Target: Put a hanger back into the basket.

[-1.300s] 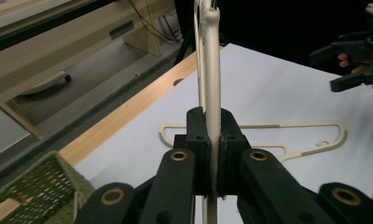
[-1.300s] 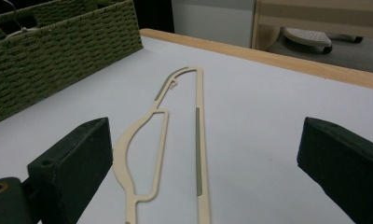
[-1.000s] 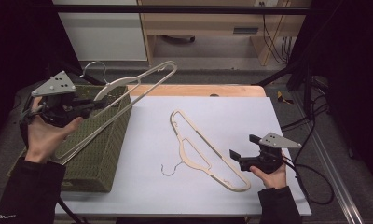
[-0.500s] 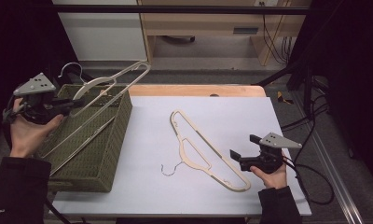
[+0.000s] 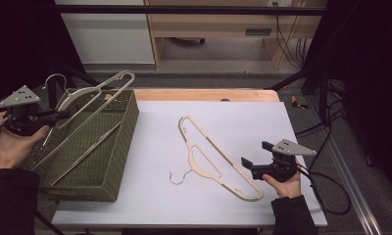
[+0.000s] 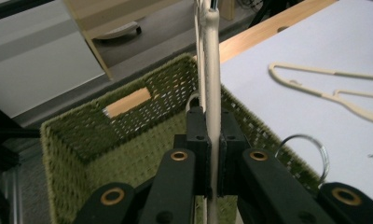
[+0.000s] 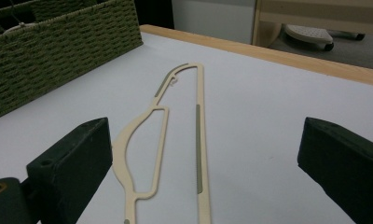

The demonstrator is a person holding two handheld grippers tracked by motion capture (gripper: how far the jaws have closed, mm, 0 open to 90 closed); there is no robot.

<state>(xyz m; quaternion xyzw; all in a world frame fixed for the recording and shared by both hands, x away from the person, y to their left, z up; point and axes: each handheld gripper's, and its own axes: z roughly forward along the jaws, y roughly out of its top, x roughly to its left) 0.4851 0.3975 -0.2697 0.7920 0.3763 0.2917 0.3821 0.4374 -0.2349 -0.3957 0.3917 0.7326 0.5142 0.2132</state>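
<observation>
A cream hanger [image 5: 88, 105] with a metal hook is seen at the left of the high view, tilted, its lower end down inside a green woven basket [image 5: 113, 161]. A second cream hanger [image 5: 218, 156] is laid flat at the centre of the frame, hook toward the bottom.

The high view looks forward and down from above the near edge of the table [image 5: 243, 205], taking in its whole white top and the floor beyond the far edge. The left gripper view sits close behind its jaws, above the table's left edge, facing the green wicker basket [image 6: 82, 140]. The right gripper view rides low near the right near corner, facing the far left. All three share the flat hanger [image 5: 218, 159] and the basket.
</observation>
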